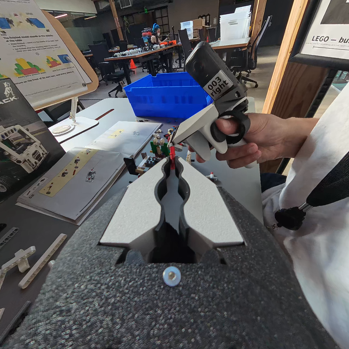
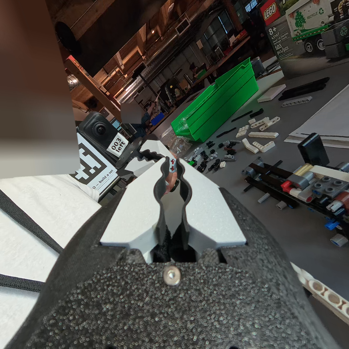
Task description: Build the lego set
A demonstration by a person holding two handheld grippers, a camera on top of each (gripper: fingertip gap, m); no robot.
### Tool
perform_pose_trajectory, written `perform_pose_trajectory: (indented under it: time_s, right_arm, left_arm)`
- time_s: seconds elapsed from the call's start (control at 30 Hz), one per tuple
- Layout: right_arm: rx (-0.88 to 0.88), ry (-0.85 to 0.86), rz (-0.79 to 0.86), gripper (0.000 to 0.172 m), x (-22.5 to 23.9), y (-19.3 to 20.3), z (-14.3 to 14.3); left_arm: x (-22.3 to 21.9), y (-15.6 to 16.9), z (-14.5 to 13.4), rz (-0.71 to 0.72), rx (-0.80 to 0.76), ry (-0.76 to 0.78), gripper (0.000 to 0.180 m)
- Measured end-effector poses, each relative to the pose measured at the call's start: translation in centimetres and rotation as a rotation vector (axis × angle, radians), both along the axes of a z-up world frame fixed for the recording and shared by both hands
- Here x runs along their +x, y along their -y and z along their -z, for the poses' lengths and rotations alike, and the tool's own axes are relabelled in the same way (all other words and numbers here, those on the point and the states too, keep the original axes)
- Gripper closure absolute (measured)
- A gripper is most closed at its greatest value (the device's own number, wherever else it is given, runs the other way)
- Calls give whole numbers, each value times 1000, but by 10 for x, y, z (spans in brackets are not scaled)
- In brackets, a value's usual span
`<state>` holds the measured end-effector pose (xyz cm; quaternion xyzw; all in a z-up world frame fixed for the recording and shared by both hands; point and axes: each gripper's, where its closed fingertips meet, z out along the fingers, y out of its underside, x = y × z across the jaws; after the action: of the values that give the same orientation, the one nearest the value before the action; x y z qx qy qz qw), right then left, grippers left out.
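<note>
Loose bricks (image 1: 160, 140) crowd ahead — open booklet (image 1: 75, 179) left, bare table (image 1: 236, 181) right

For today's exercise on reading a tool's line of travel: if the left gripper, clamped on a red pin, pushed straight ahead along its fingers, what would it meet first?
Probably the right gripper: its tips, holding a small grey connector, sit right at the red pin's far end. Depth is hard to judge.
</note>
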<state>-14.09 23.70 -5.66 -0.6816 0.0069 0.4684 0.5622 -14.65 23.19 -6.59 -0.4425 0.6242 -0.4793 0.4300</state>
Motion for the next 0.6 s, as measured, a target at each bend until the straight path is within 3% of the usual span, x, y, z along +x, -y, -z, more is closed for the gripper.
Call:
perform_pose_trajectory:
  time_s: [0.2, 0.6]
  right_arm:
    - [-11, -74, -32, 168, -1, 1, 0]
    - [-59, 209, 2, 166, -4, 1, 25]
  left_arm:
    - [1, 1, 3, 6, 18, -24, 179]
    - [-2, 1, 29, 32, 112, -174, 179]
